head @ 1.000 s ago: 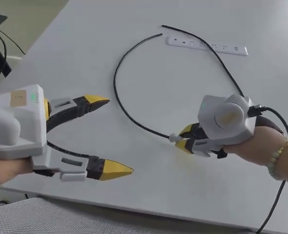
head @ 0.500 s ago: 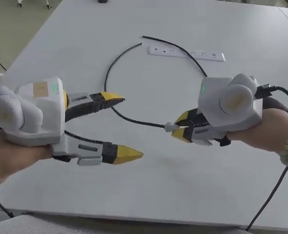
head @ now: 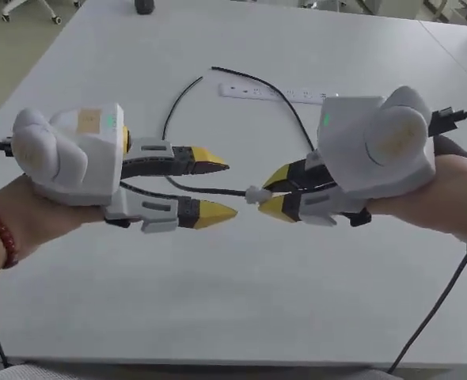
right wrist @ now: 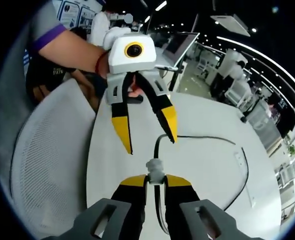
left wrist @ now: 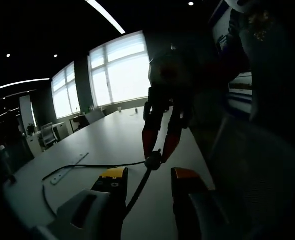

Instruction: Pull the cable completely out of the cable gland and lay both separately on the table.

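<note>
The cable gland [head: 257, 195] is held just above the surface [head: 241, 301], clamped between the tips of the right tool [head: 275, 192]. The black cable [head: 232, 191] is threaded through it, not yet drawn out. Just beside the gland, the left tool [head: 222, 184] is set with jaws apart around the cable, nothing gripped. Beyond the gland, a power strip [head: 273, 93] is crossed by the cable's far run. Nothing is judged done yet; the gripping, the pulling free and the laying down of both parts are left.

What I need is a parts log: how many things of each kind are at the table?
Cable: 1
Cable gland: 1
Power strip: 1
Grippers: 2, left gripper and right gripper
Unidentified dark object, far edge: 1
Total: 6
</note>
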`<state>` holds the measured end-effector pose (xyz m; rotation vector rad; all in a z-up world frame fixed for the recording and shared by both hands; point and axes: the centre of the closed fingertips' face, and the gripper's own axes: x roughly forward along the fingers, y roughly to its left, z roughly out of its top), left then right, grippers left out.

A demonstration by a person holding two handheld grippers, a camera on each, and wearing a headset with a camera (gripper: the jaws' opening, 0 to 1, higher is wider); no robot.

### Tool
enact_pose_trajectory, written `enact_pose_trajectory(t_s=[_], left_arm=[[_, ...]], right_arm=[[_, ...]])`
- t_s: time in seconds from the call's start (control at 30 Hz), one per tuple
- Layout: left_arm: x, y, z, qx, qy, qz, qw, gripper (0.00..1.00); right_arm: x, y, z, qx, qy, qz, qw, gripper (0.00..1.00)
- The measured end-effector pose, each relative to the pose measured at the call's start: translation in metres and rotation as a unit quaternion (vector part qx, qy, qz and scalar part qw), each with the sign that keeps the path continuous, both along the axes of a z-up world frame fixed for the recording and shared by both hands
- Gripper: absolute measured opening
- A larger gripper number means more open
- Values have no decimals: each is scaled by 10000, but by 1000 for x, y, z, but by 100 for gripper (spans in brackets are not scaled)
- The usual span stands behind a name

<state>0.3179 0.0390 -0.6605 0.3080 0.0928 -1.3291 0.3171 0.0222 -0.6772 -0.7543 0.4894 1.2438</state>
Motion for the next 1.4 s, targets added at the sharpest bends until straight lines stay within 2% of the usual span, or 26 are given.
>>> enact_pose_trajectory(t_s=[0.2, 0.27, 0.37, 0.43, 0.5, 0.63, 0.7, 0.73, 0.83, 1.0, 1.13, 1.4], left_arm=[[-6, -16, 3, 47, -145, -459, 9988, 37], [-8, -18, 5, 34, -250, -582, 9980, 35], [-8, -20, 13, -155, -257, -615, 9977, 31], [-8, -20, 24, -406, -222, -637, 9969, 28], [-10, -20, 29, -498, -219, -684, 9962, 28], [-15, -22, 27, -409, -213, -822, 9955, 26], [-18, -23, 23, -282, -281, -887, 9953, 25], [-20, -24, 21, -253, -249, -920, 9951, 25], [-21, -26, 17, -147, -295, -944, 9950, 24], [-20, -25, 20, -214, -294, -907, 9952, 22], [-20, -25, 20, -186, -322, -905, 9952, 18], [-23, -28, 16, -49, -425, -965, 9944, 17]], right_arm=[[-5, 2, 6, 33, 61, 88, 9999, 8], [-5, 1, 9, 83, 132, 108, 9998, 8], [-8, 0, 14, 147, 166, 109, 9997, 8], [-10, -1, 18, 208, 205, 107, 9995, 8], [-11, -2, 20, 241, 248, 85, 9994, 8], [-12, -3, 22, 267, 271, 88, 9992, 8], [-13, -3, 21, 264, 336, 84, 9990, 8], [-13, -3, 22, 274, 291, 100, 9992, 8], [-15, 0, 23, 275, 292, 124, 9991, 8], [-17, 1, 23, 281, 320, 145, 9990, 8], [-17, 1, 23, 290, 280, 116, 9991, 8], [-20, -1, 19, 317, 397, 116, 9986, 8]])
